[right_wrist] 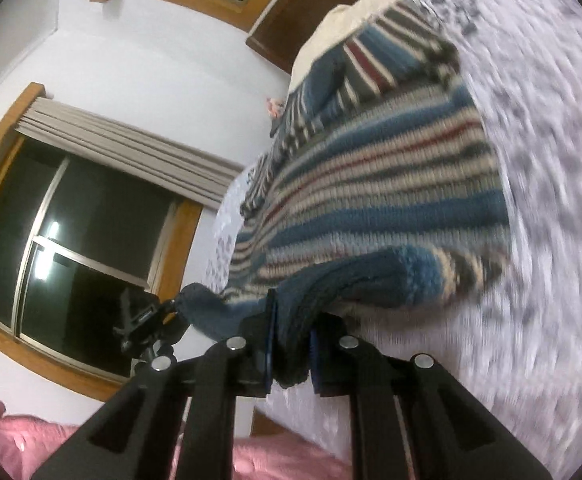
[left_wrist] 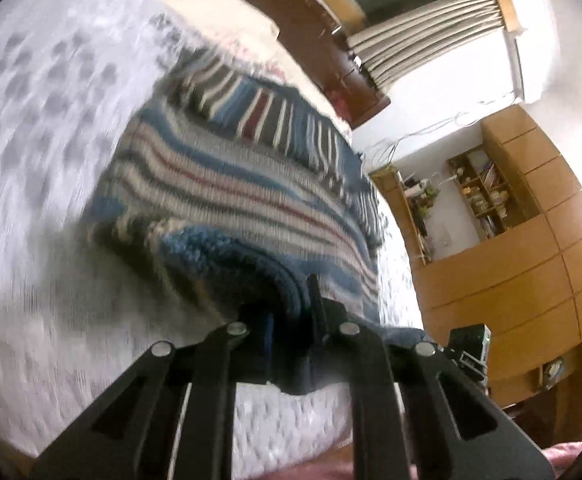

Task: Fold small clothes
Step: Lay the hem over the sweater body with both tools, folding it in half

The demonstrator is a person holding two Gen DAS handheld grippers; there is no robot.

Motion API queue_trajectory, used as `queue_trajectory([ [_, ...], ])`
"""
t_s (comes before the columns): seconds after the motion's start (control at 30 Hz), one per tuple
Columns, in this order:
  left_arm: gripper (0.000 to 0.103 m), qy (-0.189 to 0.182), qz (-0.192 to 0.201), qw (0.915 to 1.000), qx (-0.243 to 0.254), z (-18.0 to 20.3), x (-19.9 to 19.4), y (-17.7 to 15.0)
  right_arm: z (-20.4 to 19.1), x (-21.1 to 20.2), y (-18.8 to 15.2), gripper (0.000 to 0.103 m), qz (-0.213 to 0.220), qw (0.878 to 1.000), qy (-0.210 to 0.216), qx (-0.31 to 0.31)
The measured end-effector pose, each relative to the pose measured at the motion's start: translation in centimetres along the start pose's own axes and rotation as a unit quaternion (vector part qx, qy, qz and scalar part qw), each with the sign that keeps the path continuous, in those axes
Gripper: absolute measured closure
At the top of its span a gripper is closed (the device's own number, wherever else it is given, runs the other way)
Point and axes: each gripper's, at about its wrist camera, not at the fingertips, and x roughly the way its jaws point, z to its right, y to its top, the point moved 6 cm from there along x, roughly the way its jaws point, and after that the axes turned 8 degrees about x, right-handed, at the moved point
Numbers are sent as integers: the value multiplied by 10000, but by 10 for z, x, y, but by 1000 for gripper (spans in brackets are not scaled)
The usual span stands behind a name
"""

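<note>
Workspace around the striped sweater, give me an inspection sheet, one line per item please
Surface: white patterned bedspread, blurred.
Job's things: striped knit sweater lying on it, near edge lifted.
Clutter: cream pillow beyond the sweater.
Grippers: left gripper and right gripper each shut on the sweater's blue hem.
Cables: thin wires on the wall.
Surroundings: dark window, wooden cabinets, pink cover.
</note>
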Motion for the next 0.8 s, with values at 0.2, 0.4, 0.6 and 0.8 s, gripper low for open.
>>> queue_trajectory([
  [0.2,91,88,-42,9999,113,-15,36,44,17,25,55,90,-26,9997,-135,218],
  [0.4,86,386,-386,9983,-191,-60,82,59,65,65,88,87,-343,9948,-390,881],
  [0.6,76,-53,-632,9965,-546,-72,77,65,79,52,98,68,-315,9909,41,1308],
  [0.8,58,184,-286,9977,-592,-88,30,81,83,0,111,48,151,9947,-461,909],
])
